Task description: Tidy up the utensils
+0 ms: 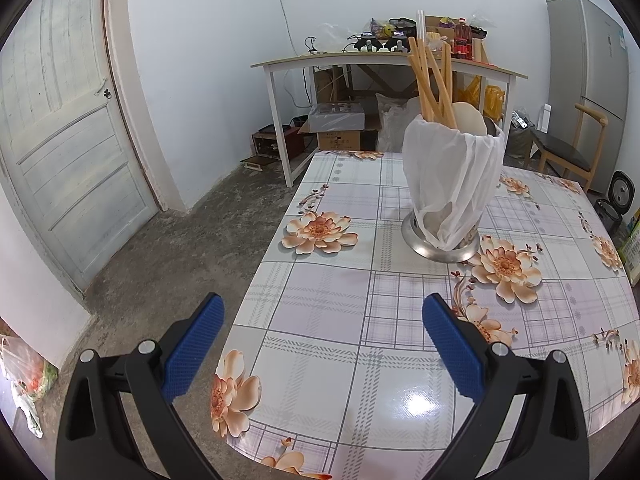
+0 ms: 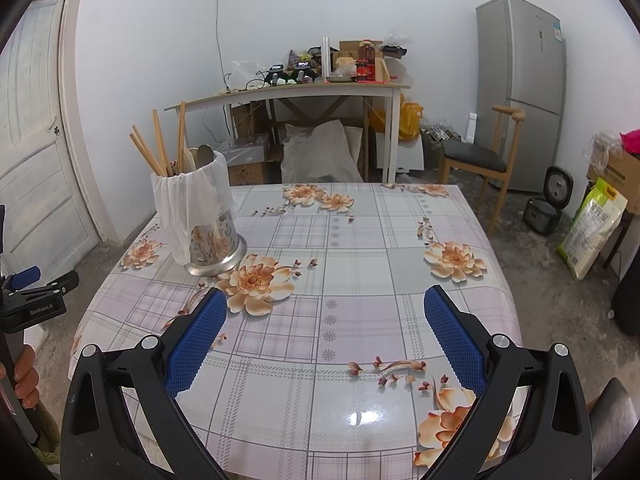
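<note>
Looking pretty much done: chopsticks and probably spoons are stood in the holder mid-table. Left gripper and right gripper are held apart, empty; only a check is needed.

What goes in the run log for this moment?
left tool open, empty | right tool open, empty | chopsticks in utensil holder | floral table

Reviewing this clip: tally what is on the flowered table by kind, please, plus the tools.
Metal utensil holder, draped with a white plastic bag: 1
Wooden chopsticks standing in it: about 5; they overlap, so not exact
Spoon-like utensils in it: at least 2, partly hidden
Tools, both open and empty: 2, left tool, right tool
Total: about 10
</note>
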A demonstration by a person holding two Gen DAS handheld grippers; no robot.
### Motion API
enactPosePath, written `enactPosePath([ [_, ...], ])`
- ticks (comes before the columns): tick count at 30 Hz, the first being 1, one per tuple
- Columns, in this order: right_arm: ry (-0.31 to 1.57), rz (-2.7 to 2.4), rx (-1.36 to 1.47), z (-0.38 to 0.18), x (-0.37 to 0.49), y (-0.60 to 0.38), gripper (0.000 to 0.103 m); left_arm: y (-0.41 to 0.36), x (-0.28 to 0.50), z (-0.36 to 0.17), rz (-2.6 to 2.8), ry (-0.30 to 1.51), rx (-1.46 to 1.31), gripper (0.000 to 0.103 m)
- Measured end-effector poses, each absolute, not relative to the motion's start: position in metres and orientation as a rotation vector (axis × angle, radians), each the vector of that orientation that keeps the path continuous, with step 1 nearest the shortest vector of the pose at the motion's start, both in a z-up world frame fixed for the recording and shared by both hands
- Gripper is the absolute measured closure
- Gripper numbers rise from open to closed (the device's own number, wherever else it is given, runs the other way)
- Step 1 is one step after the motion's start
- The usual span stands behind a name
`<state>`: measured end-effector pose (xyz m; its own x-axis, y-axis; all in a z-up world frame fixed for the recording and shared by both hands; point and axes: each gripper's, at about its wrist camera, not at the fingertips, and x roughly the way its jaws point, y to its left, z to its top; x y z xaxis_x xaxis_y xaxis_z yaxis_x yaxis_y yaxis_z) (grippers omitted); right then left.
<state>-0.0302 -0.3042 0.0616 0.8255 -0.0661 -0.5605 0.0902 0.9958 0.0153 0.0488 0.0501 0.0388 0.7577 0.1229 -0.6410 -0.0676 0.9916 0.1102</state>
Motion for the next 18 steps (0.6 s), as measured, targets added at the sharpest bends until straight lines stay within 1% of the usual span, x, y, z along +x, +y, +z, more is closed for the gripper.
enactPosePath([
  [18, 0.596, -0.083, 0.043, 0.0605, -0.0274, -0.3046, 0.008, 0.0498, 0.0497, 0.0387, 0.102, 0.707, 0.084, 0.006],
])
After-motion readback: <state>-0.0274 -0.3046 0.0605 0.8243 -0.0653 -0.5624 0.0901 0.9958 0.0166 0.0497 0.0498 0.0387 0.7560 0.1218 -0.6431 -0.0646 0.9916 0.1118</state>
